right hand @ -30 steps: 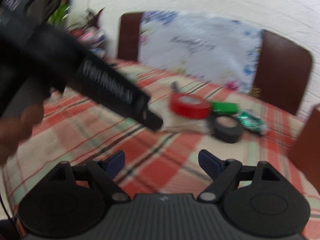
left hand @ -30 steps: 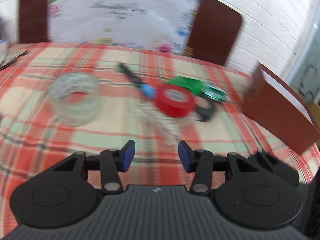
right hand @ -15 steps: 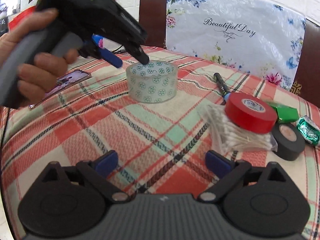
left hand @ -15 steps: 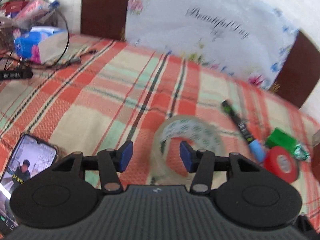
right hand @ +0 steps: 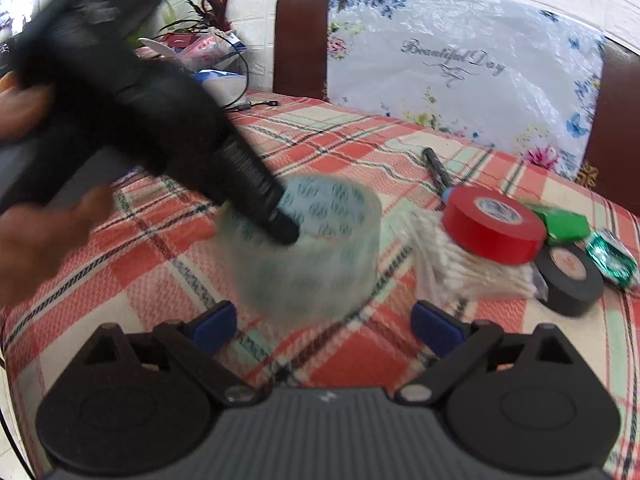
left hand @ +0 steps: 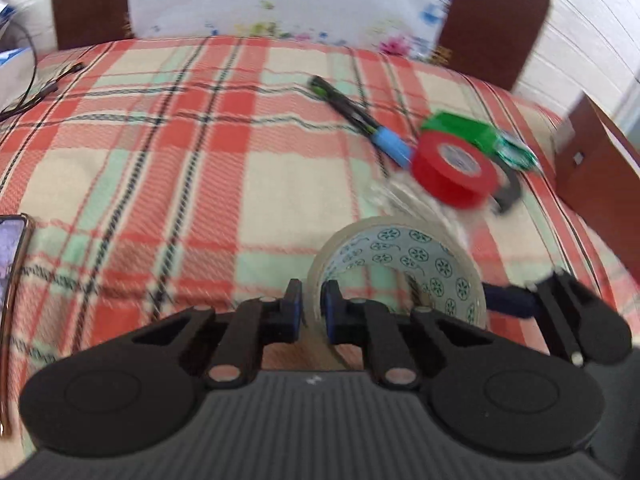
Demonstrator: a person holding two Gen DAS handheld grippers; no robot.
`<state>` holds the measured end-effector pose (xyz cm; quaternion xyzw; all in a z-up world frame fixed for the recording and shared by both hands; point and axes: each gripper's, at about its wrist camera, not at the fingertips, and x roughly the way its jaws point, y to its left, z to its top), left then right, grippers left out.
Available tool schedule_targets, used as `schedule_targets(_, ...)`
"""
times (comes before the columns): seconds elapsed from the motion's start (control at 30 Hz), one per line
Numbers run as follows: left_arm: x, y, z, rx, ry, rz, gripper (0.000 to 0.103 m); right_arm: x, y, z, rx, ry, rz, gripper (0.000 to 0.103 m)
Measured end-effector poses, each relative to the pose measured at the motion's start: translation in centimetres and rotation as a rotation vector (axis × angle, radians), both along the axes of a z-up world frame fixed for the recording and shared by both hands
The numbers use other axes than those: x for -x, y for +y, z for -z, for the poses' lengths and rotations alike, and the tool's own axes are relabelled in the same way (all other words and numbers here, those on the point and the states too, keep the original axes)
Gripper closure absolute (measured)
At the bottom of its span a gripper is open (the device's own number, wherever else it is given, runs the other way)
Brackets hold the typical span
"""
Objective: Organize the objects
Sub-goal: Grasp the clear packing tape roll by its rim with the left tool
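On the plaid cloth, the left gripper (left hand: 311, 312) is now pinching the clear tape roll's (left hand: 400, 256) wall (jaws just closed), readying relocation; the right gripper (right hand: 324, 320) is gaping empty.

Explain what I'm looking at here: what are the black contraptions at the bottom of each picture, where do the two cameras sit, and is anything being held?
There is no robot. A person holds a hand-held gripping tool in each hand, and each carries a wide-angle camera looking forward along its two blue-tipped fingers. The black shape at the bottom of each picture is the tool itself.

In the left camera's picture, the left tool has just closed on the near wall of the clear tape roll, one finger inside the ring and one outside. The right camera shows that roll from the side, with the left tool and the person's hand reaching in. The right tool has just opened wide and holds nothing.

On the plaid tablecloth also lie a red tape roll, a black tape roll, a marker, a bundle of cotton swabs, a green box and a phone at the left edge.
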<state>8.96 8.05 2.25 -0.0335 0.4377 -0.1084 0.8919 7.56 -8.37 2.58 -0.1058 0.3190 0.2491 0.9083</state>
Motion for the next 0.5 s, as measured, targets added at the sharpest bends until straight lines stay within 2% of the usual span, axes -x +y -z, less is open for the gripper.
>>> schedule_targets(0.07, 1.2, -0.7, -0.1, 0.013, 0.019, 0.034, 0.089, 0.8, -0.7, 0.0, -0.011, 0.018, -0.021, 0.003)
schedule_targets(0.2, 2.4, -2.9, 0.2, 0.069, 0.076, 0.117, 0.088, 3.7, -1.2, -0.2, 0.046, -0.04, -0.059, 0.004)
schedule_targets(0.33, 3.5, -6.2, 0.2, -0.017, 0.043, 0.165, 0.088, 5.4, -1.9, -0.4, 0.084, -0.063, -0.042, 0.008)
schedule_targets(0.5, 2.9, -8.7, -0.7, -0.009, 0.054, 0.202, 0.088, 6.2, -4.2, -0.7, 0.036, -0.047, 0.032, 0.009)
